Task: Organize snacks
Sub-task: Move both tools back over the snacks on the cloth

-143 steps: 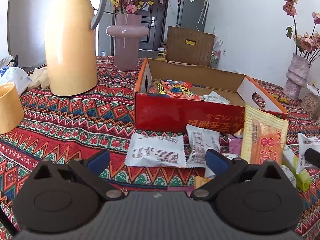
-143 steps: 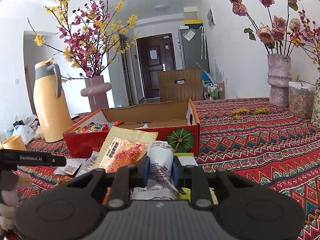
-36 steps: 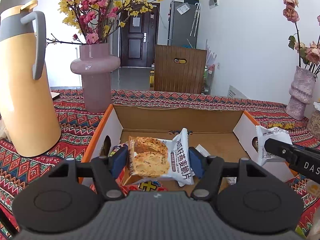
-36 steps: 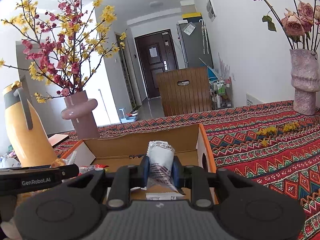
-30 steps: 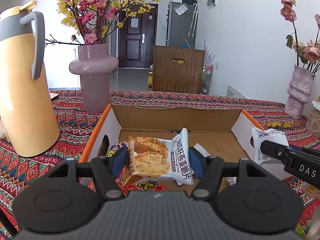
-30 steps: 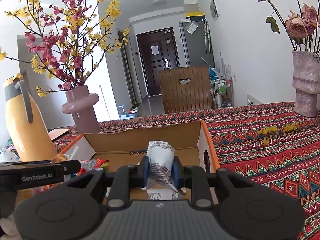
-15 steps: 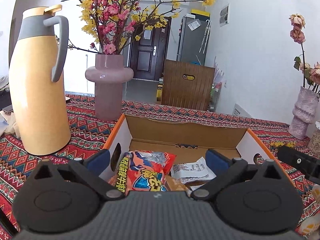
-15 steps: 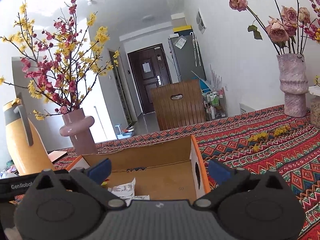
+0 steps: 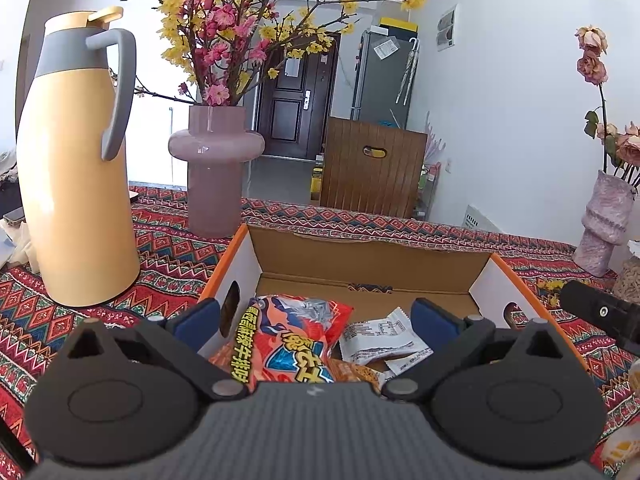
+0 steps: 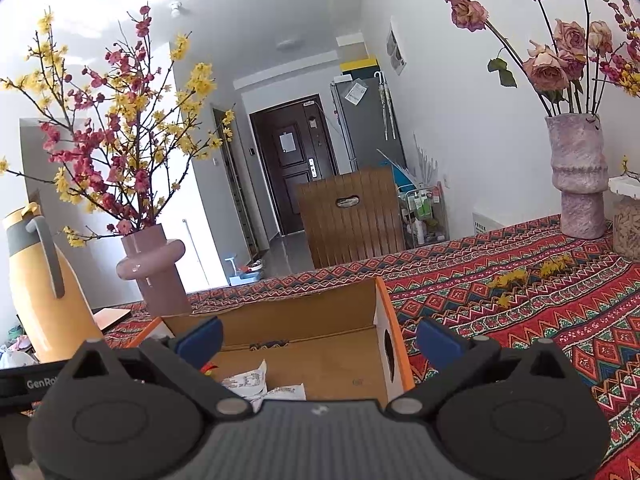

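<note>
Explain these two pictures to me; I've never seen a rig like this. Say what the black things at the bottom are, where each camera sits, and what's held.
A person holds one two-finger tool in each hand; a camera on each looks along its fingers. One picture shows the left gripper, the other the right gripper. Both are open and hold nothing; their jaws have just opened. Below them is a cardboard box on a patterned tablecloth, holding a red snack bag and white packets. A yellow jug and pink vase stand beside it.
</note>
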`<state>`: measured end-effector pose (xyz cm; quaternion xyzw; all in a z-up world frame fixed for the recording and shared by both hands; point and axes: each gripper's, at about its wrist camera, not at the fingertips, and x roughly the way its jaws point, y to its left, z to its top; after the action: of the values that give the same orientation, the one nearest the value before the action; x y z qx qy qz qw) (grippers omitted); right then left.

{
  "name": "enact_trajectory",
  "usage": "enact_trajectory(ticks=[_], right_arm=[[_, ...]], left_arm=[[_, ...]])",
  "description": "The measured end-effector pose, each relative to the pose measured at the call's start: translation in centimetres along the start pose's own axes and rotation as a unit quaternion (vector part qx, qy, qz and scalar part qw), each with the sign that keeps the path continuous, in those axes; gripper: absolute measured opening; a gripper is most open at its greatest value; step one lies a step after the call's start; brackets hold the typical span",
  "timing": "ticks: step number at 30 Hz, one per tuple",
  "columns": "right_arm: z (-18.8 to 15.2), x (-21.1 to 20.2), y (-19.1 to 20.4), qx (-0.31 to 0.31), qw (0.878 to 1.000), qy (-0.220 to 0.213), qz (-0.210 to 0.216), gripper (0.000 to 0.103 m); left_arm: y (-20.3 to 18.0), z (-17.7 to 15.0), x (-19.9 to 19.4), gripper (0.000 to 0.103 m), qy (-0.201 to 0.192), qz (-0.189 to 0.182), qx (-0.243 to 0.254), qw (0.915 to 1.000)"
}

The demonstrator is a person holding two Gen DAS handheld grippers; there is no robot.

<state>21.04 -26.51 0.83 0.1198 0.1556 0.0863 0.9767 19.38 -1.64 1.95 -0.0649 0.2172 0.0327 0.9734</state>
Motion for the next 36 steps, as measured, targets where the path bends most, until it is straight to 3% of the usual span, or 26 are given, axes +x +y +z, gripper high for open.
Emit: enact_trajectory(ticks=[11,20,27,36], right_arm=[[0.2,-0.8,-0.2,0.002,1.0,-0.016,0.001,0.103],[1.1,-4.5,-0.1,-0.008,0.999,-0.053,0.008,0.103],[-0.1,-6.8,-0.3,-0.022,1.0,-0.019,0.006,0.103],[-3.1,-9.1,-1.5,-0.047,0.998,0.039,-0.015,0.103]], left_arm=[[0.0,0.1,-0.6,0.103,-0.006,0.011,-0.006,0.9999],[-0.2,1.5,-4.5,0.103,-0.026,0.01,-0.003,0.9996],[1.2,0.1,-6.7,0.103,-0.006,-0.003,0.012,0.9999],[4.3,-2.7,-8.0,0.103,0.032,0.012,0.023,0.9992]])
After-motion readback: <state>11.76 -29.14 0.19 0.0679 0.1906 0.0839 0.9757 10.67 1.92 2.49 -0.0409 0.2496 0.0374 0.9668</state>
